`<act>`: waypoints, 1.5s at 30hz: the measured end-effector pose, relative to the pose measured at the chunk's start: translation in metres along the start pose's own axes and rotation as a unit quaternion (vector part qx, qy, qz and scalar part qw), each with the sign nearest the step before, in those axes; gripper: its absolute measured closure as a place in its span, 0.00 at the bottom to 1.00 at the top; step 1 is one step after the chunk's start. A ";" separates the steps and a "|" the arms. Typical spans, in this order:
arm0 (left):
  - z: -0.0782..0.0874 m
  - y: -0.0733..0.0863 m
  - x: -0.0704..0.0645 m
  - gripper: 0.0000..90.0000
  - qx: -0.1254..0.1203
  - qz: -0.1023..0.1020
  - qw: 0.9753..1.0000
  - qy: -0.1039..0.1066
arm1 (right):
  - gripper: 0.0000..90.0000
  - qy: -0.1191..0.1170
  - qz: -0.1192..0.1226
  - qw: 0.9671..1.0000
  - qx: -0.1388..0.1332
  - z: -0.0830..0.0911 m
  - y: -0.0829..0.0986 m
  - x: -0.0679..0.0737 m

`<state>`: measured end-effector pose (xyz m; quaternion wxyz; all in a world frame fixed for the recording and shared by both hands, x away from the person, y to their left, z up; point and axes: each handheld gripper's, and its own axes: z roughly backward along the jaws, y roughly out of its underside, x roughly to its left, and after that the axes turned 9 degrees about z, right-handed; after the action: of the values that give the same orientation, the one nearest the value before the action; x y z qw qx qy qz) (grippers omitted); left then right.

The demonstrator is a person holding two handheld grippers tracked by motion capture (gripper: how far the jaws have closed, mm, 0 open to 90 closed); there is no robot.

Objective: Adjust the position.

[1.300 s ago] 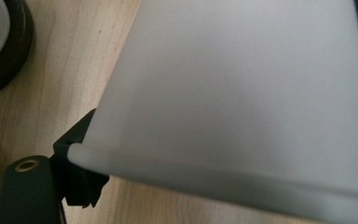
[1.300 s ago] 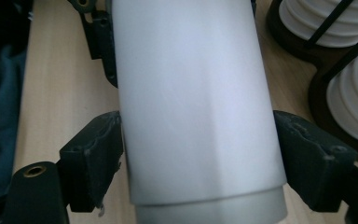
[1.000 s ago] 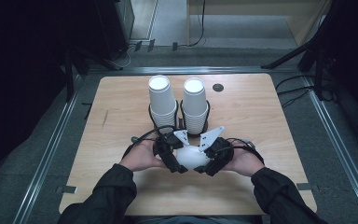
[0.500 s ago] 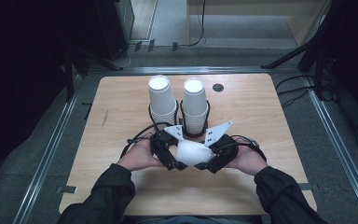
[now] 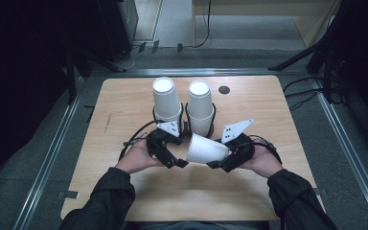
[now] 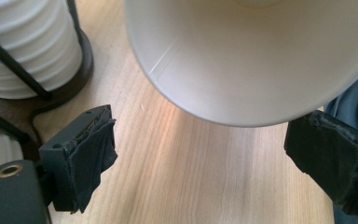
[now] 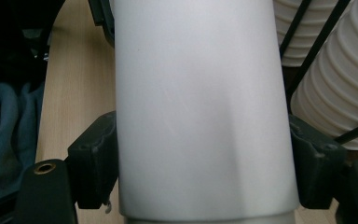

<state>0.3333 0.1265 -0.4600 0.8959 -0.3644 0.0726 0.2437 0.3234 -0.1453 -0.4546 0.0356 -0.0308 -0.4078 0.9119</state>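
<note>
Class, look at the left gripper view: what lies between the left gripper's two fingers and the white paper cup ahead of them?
Only bare wooden table: the left gripper is open, its fingers apart from the paper cup.

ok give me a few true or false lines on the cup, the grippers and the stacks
1. The right gripper is shut on the cup. True.
2. The left gripper also clamps the cup. False: its jaws stand open, clear of the cup.
3. The cup stands upright on the table. False: it is held on its side above the table.
4. Two cup stacks sit in a black rack behind the grippers. True.
</note>
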 end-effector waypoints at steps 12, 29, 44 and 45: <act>0.013 0.001 0.001 0.10 -0.051 0.018 0.998 0.034 | 0.25 -0.002 -0.009 0.999 -0.042 0.011 0.003 -0.002; -0.002 -0.011 -0.015 0.09 -0.069 0.007 0.995 0.070 | 0.25 -0.027 0.007 0.998 -0.062 0.001 -0.005 0.004; 0.001 -0.013 -0.016 0.17 -0.067 -0.014 0.994 0.081 | 0.26 -0.035 0.012 0.998 -0.056 -0.006 -0.008 0.007; 0.001 -0.013 -0.016 0.18 -0.062 -0.005 0.994 0.088 | 0.26 -0.038 0.009 0.998 -0.055 -0.006 -0.008 0.006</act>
<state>0.3262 0.1131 -0.4462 0.8629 -0.4400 0.1334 0.2099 0.3184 -0.1349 -0.4525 0.0101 -0.0012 -0.4577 0.8890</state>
